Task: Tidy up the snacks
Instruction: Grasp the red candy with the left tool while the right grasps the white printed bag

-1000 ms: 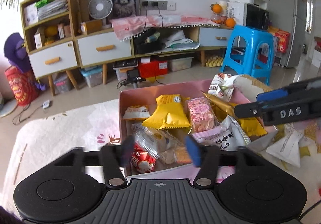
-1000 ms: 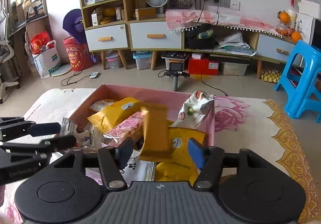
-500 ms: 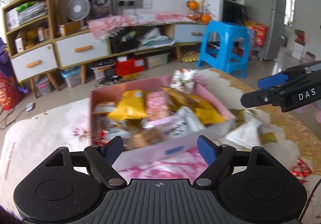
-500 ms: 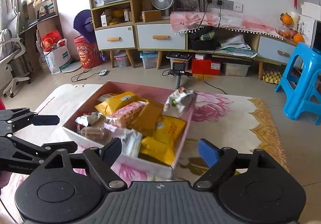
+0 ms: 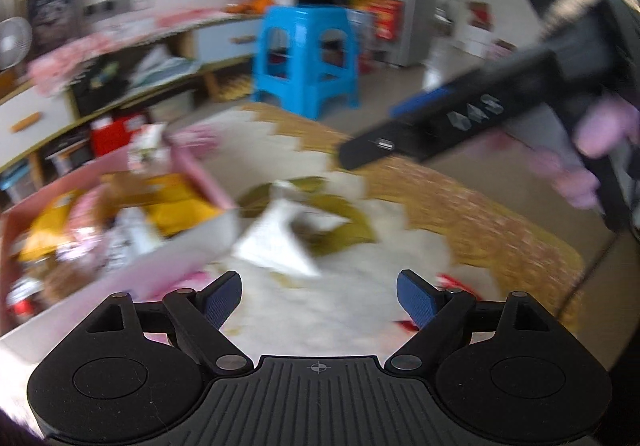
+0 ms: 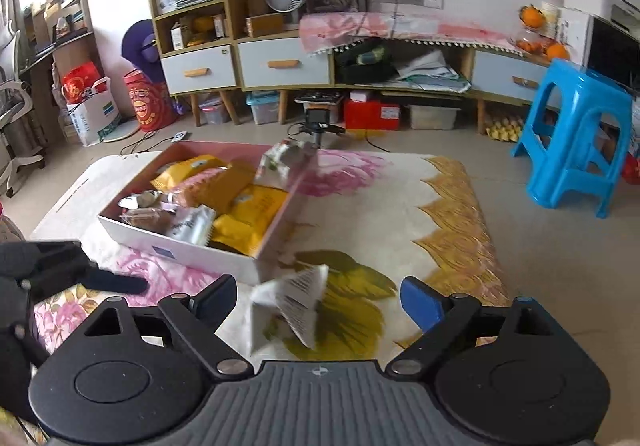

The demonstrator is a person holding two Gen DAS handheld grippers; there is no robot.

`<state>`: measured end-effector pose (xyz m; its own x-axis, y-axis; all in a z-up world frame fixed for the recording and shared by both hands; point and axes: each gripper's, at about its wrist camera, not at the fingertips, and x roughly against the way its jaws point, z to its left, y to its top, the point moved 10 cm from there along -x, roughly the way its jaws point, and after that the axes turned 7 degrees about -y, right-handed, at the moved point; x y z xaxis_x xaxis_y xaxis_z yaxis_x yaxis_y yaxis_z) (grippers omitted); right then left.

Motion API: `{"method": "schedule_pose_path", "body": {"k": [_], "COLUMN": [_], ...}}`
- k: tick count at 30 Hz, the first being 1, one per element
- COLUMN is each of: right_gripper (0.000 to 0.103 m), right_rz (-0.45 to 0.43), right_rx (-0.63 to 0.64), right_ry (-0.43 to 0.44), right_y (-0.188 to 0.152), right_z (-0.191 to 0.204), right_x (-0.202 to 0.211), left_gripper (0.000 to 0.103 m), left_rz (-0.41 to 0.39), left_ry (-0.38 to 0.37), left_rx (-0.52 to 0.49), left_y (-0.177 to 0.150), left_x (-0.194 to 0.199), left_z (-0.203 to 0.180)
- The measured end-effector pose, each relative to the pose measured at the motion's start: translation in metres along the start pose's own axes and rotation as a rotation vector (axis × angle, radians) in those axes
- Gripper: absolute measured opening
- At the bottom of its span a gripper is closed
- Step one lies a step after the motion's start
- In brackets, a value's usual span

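A pink box (image 6: pixel 276 218) full of snack packs, yellow, pink and white, stands on a flowered mat; it also shows blurred at the left of the left wrist view (image 5: pixel 188 250). A white snack pack (image 6: pixel 292 306) lies on the mat beside the box's near corner, just ahead of my right gripper (image 6: pixel 318 296), which is open and empty. The same pack (image 5: pixel 276 238) lies ahead of my left gripper (image 5: pixel 318 296), which is open and empty. A red snack pack (image 5: pixel 452 282) lies by the left gripper's right finger. The right gripper's body (image 5: pixel 472 122) crosses the upper right of the left wrist view.
A blue plastic stool (image 6: pixel 576 134) stands on the floor beyond the mat's right edge. A low cabinet with drawers (image 6: pixel 280 62) lines the far wall. A camera on a small tripod (image 6: pixel 318 122) stands behind the box. The mat (image 6: pixel 400 206) right of the box is bare.
Both grippers have pulled back from the box and opened wide. The left view has swung to the right, toward the white pack on the mat. The right gripper now sits over that pack.
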<state>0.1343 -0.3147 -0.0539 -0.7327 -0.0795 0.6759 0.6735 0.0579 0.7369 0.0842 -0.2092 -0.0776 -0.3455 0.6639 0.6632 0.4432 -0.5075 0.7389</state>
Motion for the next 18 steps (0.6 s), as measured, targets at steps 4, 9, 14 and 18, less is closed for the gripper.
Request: {"method": "schedule_pose_path", "body": {"k": [4,9,14,18], "right_gripper": [0.082,0.083,0.083,0.083], "right_rz": [0.011,0.04,0.072,0.09], "right_rx": [-0.016,-0.023,-0.041,-0.054], "right_ry": [-0.001,0.002,0.03,0.059], "right_y": [-0.01,-0.022,-0.03,-0.032], "right_z": [-0.013,-0.021,-0.022,-0.017], "right_x": [0.0,-0.007,-0.021,-0.033], "left_gripper": [0.087,0.083,0.061,0.027], "left_rz": [0.032,0.071,0.124,0.145], "left_ry": [-0.07,-0.175,-0.192,-0.198], "left_rx": [-0.034,-0.059,-0.064,-0.026], "left_y": [-0.003,-0.008,-0.019,-0.028], "left_x": [-0.019,-0.038,-0.05,-0.053], "left_z": [-0.028,-0.057,-0.066,-0.061]}}
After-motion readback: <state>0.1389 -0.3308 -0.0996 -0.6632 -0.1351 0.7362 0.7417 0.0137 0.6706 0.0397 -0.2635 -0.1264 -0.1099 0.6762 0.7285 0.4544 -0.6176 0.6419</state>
